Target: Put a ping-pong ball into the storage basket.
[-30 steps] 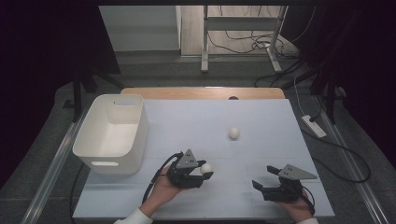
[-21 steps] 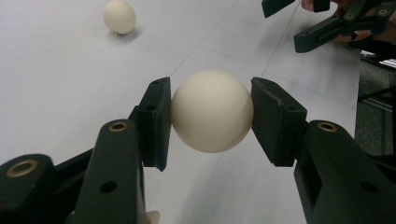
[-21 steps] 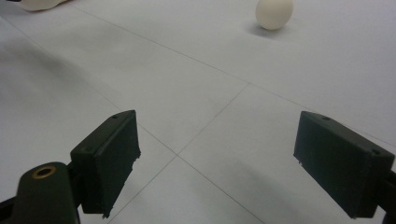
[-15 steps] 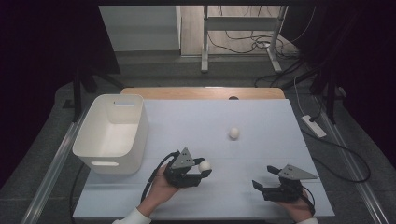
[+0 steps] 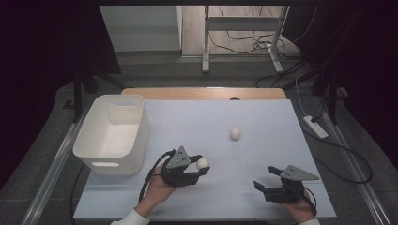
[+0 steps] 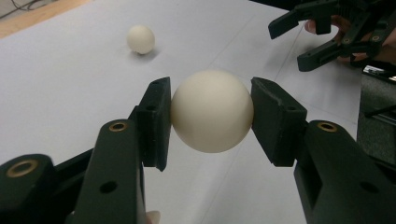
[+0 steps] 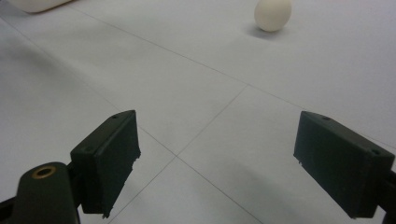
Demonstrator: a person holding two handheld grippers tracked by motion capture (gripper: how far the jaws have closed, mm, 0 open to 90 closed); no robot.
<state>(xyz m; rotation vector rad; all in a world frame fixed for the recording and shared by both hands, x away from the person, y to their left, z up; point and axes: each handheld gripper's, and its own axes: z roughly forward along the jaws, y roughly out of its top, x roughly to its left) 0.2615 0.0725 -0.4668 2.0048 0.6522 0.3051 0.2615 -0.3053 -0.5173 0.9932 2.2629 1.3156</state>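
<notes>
The left claw (image 5: 199,167) grips a white ball (image 6: 211,110) squarely between its pads and has carried it slightly toward the white bin (image 5: 112,133) on its left since a second ago. The right claw (image 5: 267,180) rests wide open and empty; a second ball (image 5: 235,133) lies ahead on the bench (image 5: 206,136).

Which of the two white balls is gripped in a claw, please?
The ball between the left claw pads; the other ball lies free, farther up the table.

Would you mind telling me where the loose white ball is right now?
In the high view, the loose white ball lies on the table, right of the white bin.
</notes>
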